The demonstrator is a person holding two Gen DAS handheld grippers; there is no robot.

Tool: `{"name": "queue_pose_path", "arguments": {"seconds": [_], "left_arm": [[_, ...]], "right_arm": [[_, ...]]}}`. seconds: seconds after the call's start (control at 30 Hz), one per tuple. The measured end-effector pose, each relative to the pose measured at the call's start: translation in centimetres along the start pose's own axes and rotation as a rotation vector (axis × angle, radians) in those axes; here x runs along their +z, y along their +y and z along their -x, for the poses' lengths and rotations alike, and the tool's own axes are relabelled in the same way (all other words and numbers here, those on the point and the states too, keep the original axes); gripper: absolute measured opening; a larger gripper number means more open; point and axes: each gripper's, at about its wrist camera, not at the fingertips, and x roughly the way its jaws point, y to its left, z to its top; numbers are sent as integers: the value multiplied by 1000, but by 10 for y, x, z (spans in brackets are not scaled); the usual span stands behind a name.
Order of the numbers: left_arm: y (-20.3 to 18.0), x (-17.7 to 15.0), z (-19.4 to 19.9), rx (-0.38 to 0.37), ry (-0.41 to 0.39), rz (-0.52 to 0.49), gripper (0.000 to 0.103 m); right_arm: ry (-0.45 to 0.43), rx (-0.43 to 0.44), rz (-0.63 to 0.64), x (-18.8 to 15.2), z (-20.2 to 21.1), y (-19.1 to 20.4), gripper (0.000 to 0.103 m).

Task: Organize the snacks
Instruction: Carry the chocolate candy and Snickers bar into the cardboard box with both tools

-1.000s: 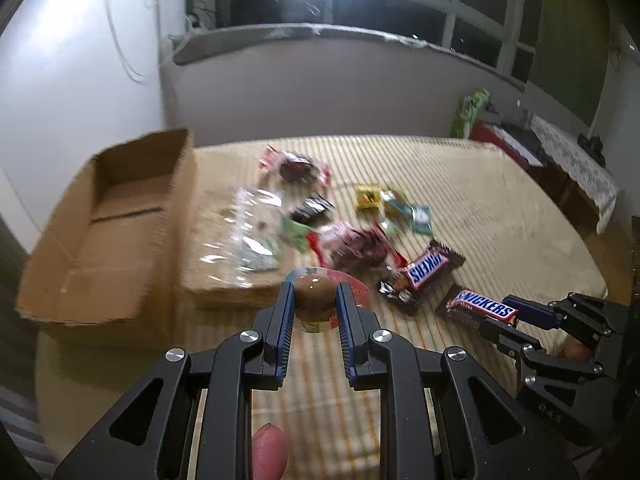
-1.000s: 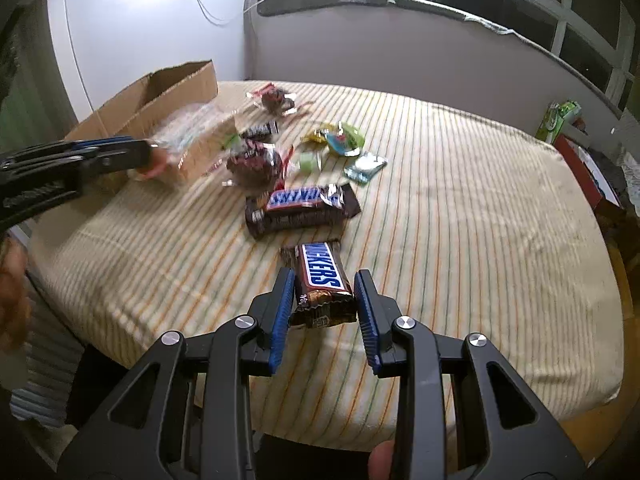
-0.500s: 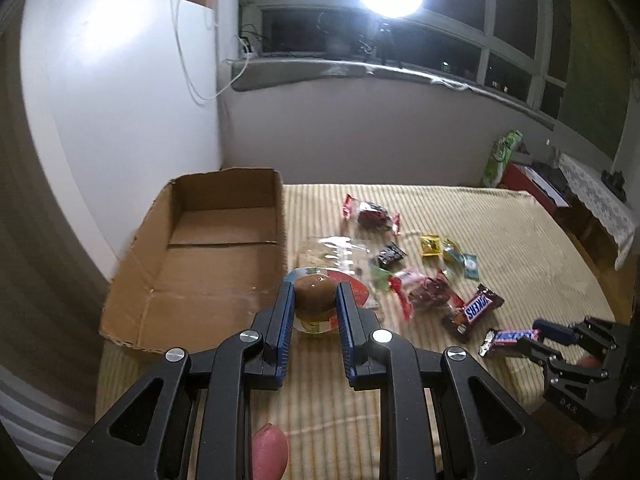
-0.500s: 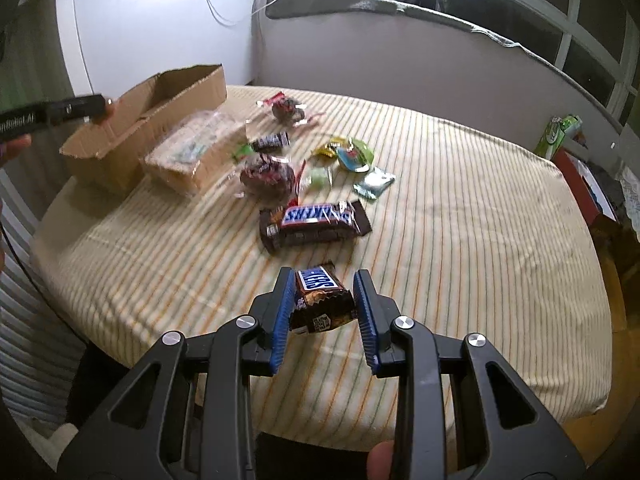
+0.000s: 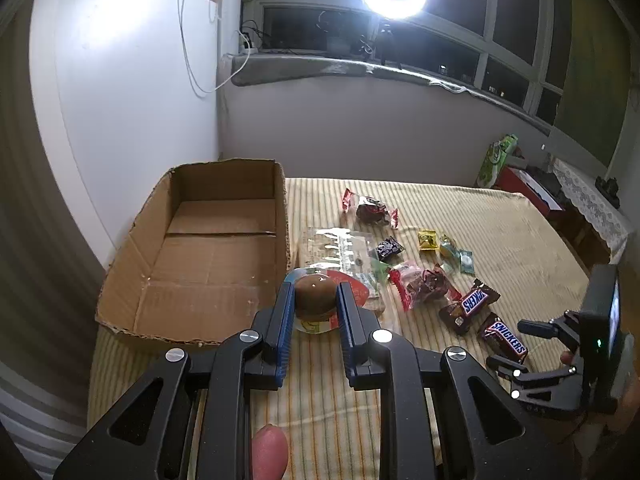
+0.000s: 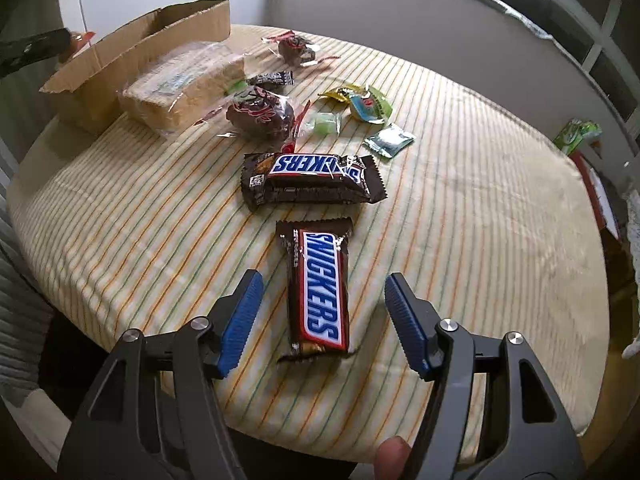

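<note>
The cardboard box (image 5: 216, 256) ahead-left of the left claw (image 5: 314, 312) is empty. That claw grips a chocolate egg pack (image 5: 316, 300). The right claw (image 6: 322, 316) is spread wide around a Snickers bar (image 6: 320, 288) lying on the table (image 6: 480, 208); other snacks lie beyond.

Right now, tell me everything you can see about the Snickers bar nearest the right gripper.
The Snickers bar is in a glossy brown wrapper with crimped ends and a blue logo on a white, red-edged panel. It lies flat, label up, on the striped tablecloth, lengthwise toward the camera. The right gripper has its jaws open to either side of it, not touching. A second Snickers bar lies crosswise just beyond it, apart. The wrapper looks sealed.
</note>
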Motion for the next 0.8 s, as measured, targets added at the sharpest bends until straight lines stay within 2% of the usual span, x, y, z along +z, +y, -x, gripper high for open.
{"name": "queue_pose_path", "arguments": {"seconds": [0.03, 0.07, 0.3, 0.53, 0.67, 0.8], "left_arm": [[1, 0, 0, 0, -1, 2, 19], [3, 1, 1, 2, -1, 4, 19], [17, 7, 5, 22, -15, 24, 19], [37, 19, 12, 67, -47, 50, 19], [53, 27, 14, 92, -55, 73, 19], [68, 35, 9, 125, -53, 88, 19]], "right_arm": [[6, 2, 0, 1, 0, 1, 41], [5, 0, -2, 1, 0, 2, 29], [10, -15, -40, 1, 4, 3, 29], [-77, -1, -91, 10, 36, -2, 29], [-145, 19, -69, 32, 57, 9, 29], [-209, 71, -19, 70, 68, 33, 29]]}}
